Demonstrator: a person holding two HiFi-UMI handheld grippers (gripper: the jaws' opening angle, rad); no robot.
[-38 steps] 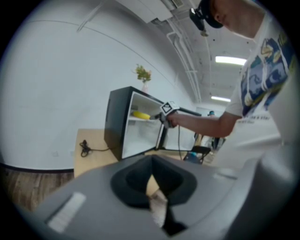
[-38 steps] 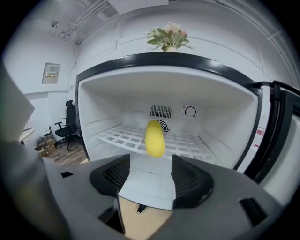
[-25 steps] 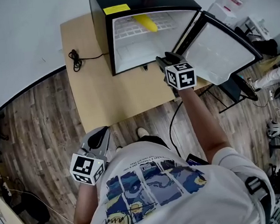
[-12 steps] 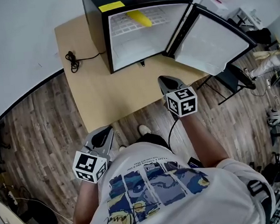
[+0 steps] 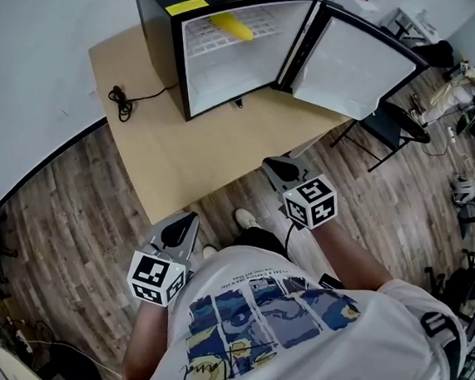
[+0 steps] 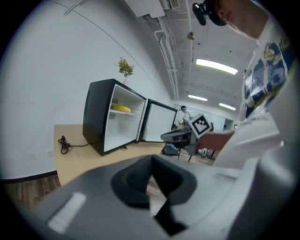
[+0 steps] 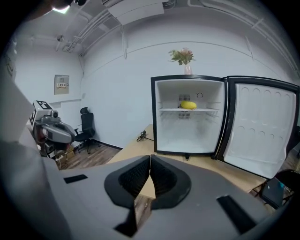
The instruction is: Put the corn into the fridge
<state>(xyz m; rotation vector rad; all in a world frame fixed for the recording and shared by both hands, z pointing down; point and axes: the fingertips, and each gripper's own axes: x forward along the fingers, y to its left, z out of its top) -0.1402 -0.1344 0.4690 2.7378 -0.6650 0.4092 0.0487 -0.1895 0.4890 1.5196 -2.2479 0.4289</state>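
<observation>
- Corn [image 5: 232, 27] lies yellow on the upper shelf inside the fridge [image 5: 159, 42], toward the back wall.
- Around it, the fridge's door [image 5: 351, 65] hangs wide open to our right, with its white lining facing us.
- We see the fridge standing on a light wooden table [image 5: 176, 162], a black cable [image 5: 122, 102] coiled beside it and a small plant [image 7: 183, 56] on its roof.
- Our right gripper [image 5: 279, 169] hovers at the table's near edge, well apart from the fridge, jaws pressed together with nothing between them.
- Our left gripper [image 5: 179, 230] sits close to our body above the floor [image 5: 64, 210], jaws likewise together and empty.
</observation>
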